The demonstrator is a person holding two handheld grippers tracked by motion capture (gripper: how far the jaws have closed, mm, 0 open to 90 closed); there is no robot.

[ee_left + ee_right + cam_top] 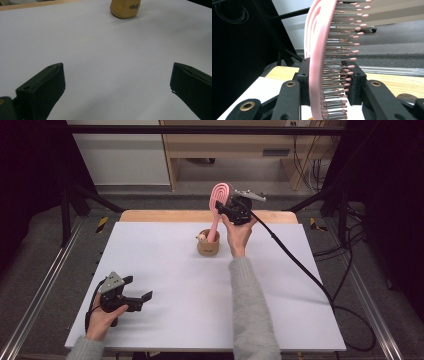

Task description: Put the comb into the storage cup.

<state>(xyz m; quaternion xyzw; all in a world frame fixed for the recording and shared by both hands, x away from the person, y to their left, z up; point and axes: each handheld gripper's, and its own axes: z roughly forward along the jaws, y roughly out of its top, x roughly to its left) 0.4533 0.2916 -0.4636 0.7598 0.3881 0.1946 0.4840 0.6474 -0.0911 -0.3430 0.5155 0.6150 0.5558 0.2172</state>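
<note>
Pink bristles fill the middle of the right gripper view, where the right gripper (pixel 329 82) pinches the head of the pink hairbrush (pixel 319 50) between its 2 fingers. In the high view that brush (pixel 218 200) stands upright at the top centre of the frame, its handle down in the tan wooden cup (pixel 208 245) on the white bench (pixel 200 295); a small figure seems to sit on the cup's rim, though it is too small to tell. At the lower left of the frame, the left gripper (pixel 139 292) rests low over the bench with fingers spread wide, holding nothing. The left gripper view has the cup (pixel 125 8) at the top edge.
</note>
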